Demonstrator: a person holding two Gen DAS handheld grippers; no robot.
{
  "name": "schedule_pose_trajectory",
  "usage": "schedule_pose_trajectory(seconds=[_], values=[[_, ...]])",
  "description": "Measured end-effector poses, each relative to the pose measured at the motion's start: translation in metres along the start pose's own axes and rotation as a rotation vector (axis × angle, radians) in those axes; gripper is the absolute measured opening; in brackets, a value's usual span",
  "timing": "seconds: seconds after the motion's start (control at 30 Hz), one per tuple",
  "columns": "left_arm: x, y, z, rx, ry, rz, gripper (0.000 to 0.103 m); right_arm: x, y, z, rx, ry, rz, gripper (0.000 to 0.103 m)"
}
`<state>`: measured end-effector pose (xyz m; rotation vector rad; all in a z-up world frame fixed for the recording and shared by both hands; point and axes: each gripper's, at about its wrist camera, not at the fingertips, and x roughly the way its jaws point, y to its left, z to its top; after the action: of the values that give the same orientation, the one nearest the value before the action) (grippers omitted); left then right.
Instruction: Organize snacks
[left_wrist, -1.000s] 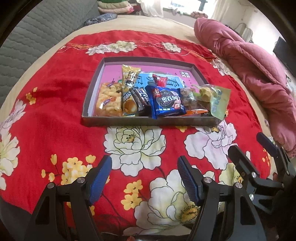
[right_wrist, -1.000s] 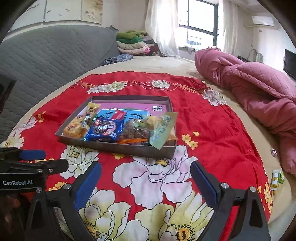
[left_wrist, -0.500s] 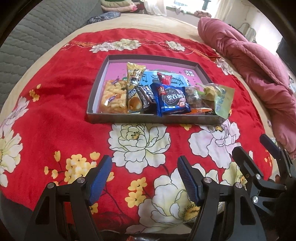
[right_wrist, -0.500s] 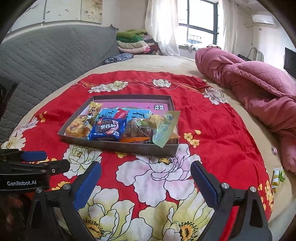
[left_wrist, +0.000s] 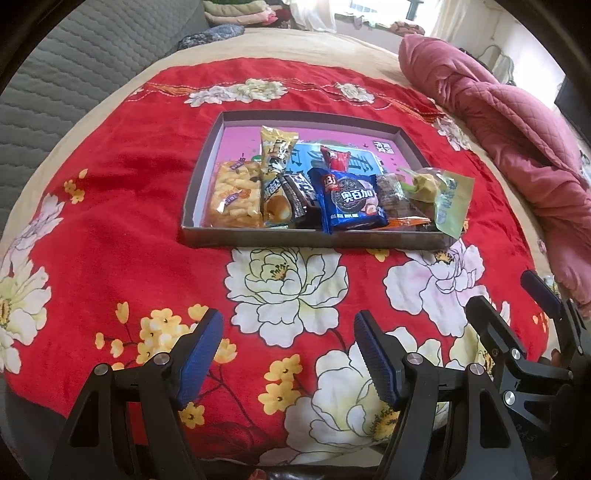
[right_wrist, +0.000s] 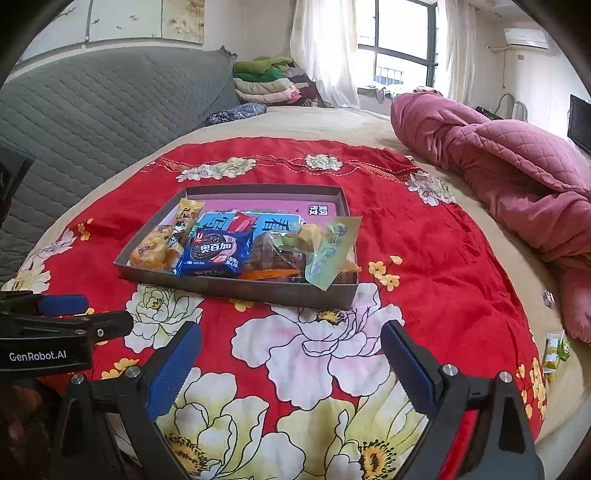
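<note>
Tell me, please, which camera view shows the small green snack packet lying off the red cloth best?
The right wrist view: the small green snack packet lies in sight near its right edge. The left wrist view does not show it.

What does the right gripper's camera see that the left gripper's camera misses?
Only the right wrist view shows the window, the air conditioner and a small green-yellow packet lying off the red cloth. Only the left wrist view shows the dark wrapper beside the blue cookie pack. Both show the snack tray and both open grippers, left and right.
</note>
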<state>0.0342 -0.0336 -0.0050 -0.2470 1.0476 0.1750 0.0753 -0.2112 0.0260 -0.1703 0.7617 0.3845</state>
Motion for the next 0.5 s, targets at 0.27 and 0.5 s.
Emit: schedule_pose_trajectory(seconds=[0.27, 0.5], values=[[0.0010, 0.0005, 0.0005, 0.001, 0.000, 0.008, 0.075, 0.0027, 0.0004, -0.0014, 0.001, 0.003, -0.001, 0.098], [0.0010, 0.0018, 0.0007, -0.001, 0.003, 0.008, 0.075, 0.0027, -0.0003, -0.0015, 0.002, 0.004, -0.001, 0.098]])
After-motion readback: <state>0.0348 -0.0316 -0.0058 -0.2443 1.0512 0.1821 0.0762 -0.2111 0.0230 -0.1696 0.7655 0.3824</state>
